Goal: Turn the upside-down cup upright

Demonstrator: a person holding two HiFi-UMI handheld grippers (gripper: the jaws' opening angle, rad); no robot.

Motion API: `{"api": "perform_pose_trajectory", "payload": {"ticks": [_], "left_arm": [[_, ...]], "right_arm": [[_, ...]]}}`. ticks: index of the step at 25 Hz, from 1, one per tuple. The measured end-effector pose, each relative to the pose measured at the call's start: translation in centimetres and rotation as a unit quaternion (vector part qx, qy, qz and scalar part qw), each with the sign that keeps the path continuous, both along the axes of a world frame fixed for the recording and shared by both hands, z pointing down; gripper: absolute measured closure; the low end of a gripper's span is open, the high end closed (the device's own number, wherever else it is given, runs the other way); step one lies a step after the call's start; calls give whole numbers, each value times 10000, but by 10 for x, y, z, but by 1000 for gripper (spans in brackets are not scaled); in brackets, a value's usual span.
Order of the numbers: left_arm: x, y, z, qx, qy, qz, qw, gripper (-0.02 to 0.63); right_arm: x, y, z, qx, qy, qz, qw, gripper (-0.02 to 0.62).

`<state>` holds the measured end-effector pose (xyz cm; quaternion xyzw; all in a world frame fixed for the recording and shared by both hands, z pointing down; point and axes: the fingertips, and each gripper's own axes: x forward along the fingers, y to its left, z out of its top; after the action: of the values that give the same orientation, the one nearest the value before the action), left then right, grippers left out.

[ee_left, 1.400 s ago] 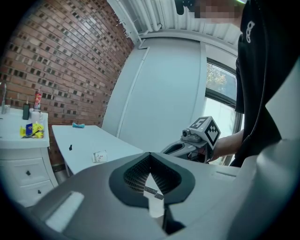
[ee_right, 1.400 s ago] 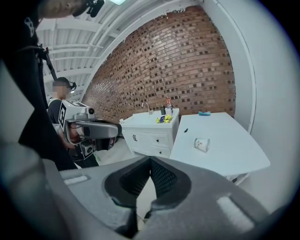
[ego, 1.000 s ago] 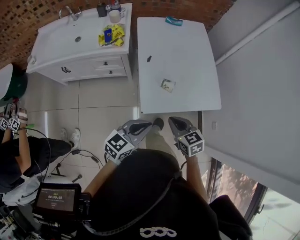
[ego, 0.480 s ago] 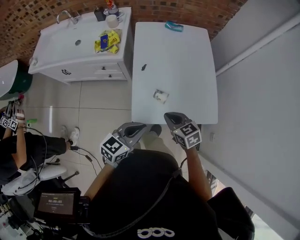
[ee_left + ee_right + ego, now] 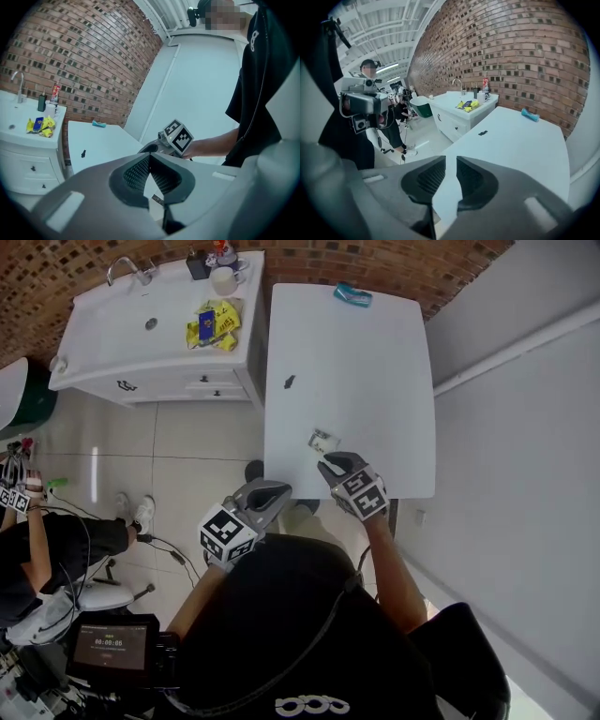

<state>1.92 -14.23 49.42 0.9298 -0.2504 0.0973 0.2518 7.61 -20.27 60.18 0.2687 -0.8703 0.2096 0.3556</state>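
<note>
A small cup (image 5: 323, 441) sits on a white table (image 5: 375, 371) near its front edge. It is too small in the head view to tell whether it stands mouth up, mouth down or on its side, and neither gripper view shows it. The right gripper (image 5: 328, 465) reaches over that front edge, angled downward, its tips just short of the cup. Its jaws are opening, with a narrow gap between the pads and only bare tabletop showing through. The left gripper (image 5: 278, 489) is held nearly level, off the table, over the tiled floor (image 5: 197, 465) beside the front left corner. Its jaws meet at the tips with nothing between them. The person's dark clothing (image 5: 281, 634) fills the bottom of the head view and hides the upper arms; only the forearms show. The tabletop is mostly bare: a small black object (image 5: 289, 382) lies toward the left edge and a teal object (image 5: 352, 294) at the far end, both well apart from the cup. A sink cabinet (image 5: 141, 334) stands just beside the table's left side, a brick wall (image 5: 375, 263) runs behind, and a grey wall (image 5: 506, 409) runs along the right. A second person (image 5: 47, 540), cut off by the frame, is at far left.
</note>
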Motion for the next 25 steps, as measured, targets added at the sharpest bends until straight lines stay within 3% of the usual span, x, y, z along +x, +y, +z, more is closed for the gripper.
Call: {"api": "perform_pose_trajectory", "payload": {"ticks": [4,10,18,25], "left_arm": [[-11,-20,-6,85,48,223,9997,591],[-41,-48,-2,38,103,163,9998,591],[-88,-76,13,-210,110,52,9997,591],[-117,-104,32,-340,84,164,9993,591]], "right_arm": [[-12,-14,16,-63,413,-151,9990,500],[-21,-38,60,-154,1213,-525,9911,405],[-30,-57,116,-601,2196,-1321,9647,336],[-37,-70,161,-813,2778,-1542,9447,319]]}}
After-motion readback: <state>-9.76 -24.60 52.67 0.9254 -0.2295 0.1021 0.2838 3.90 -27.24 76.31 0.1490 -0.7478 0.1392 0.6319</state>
